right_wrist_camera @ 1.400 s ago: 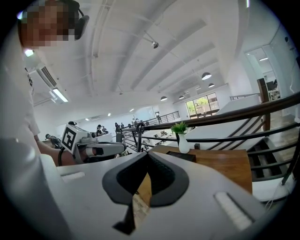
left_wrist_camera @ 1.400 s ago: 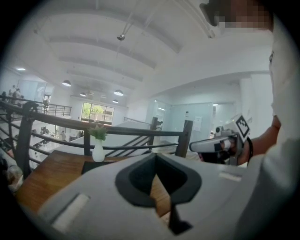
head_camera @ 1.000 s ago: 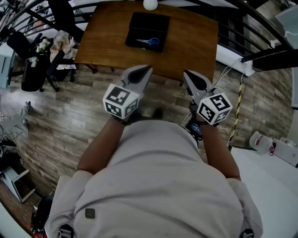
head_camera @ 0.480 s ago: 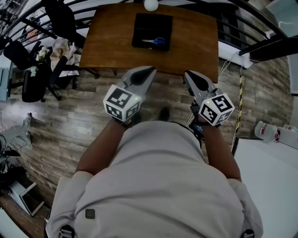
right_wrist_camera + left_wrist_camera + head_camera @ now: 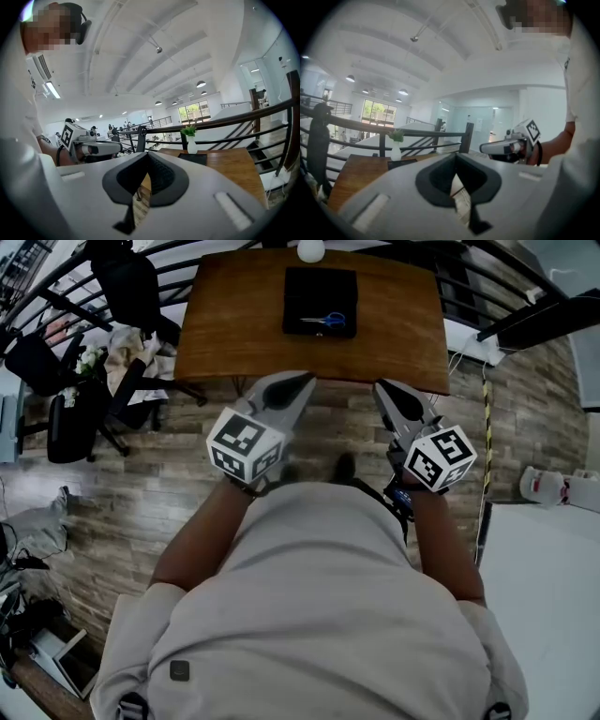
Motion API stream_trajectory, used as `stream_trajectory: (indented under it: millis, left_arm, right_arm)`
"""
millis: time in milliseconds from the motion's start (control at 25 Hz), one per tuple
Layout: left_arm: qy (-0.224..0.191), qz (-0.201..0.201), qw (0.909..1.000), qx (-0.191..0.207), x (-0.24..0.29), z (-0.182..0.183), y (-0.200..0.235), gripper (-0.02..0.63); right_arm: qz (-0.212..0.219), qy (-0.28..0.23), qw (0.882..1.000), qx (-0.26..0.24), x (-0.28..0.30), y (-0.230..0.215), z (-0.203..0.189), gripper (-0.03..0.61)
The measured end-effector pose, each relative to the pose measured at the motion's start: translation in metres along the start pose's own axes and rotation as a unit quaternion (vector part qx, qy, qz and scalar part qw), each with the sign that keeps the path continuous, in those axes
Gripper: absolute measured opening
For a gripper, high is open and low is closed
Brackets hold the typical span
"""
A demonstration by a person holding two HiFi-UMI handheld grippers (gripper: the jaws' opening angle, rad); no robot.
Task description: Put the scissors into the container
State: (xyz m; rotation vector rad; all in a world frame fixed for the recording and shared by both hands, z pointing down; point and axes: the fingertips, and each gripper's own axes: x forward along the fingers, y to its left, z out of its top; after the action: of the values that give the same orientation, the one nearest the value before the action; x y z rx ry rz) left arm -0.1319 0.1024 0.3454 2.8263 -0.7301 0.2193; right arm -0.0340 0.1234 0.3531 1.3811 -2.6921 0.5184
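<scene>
The blue-handled scissors point(image 5: 326, 321) lie inside the black container point(image 5: 321, 292) on the wooden table point(image 5: 234, 324). Both grippers hang in the air short of the table's near edge, over the floor. My left gripper point(image 5: 303, 383) is shut with nothing in it, and so is my right gripper point(image 5: 383, 389). In the left gripper view the shut left gripper point(image 5: 456, 157) points toward the table point(image 5: 354, 176) and the container point(image 5: 401, 163). The right gripper view shows my right gripper point(image 5: 147, 155) shut, with the container point(image 5: 193, 158) beyond it.
A white vase point(image 5: 310, 249) with a green plant point(image 5: 189, 131) stands behind the container at the table's far edge. A black railing point(image 5: 225, 123) runs behind the table. Chairs and clutter point(image 5: 112, 343) sit left of the table; wood-plank floor point(image 5: 141, 484) lies below.
The table and container have drifted right in the head view as the person shifts. Both grippers keep almost the same pose and stay shut.
</scene>
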Motion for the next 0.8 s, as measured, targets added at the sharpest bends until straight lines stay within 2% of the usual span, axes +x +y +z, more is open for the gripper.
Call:
stream_trajectory:
  millis: [400,800]
  left_arm:
    - [-0.002,-0.027,0.9996,0.0,-0.053,-0.01,0.007,0.002]
    - [0.001,-0.043,0.9991,-0.004,-0.066,-0.013,0.005,0.002]
  right_arm:
    - [-0.017,-0.004,1.0,-0.005,0.009,0.061,-0.012,0.005]
    - [-0.03,-0.005,1.0,-0.004,0.006,0.075,-0.014,0.005]
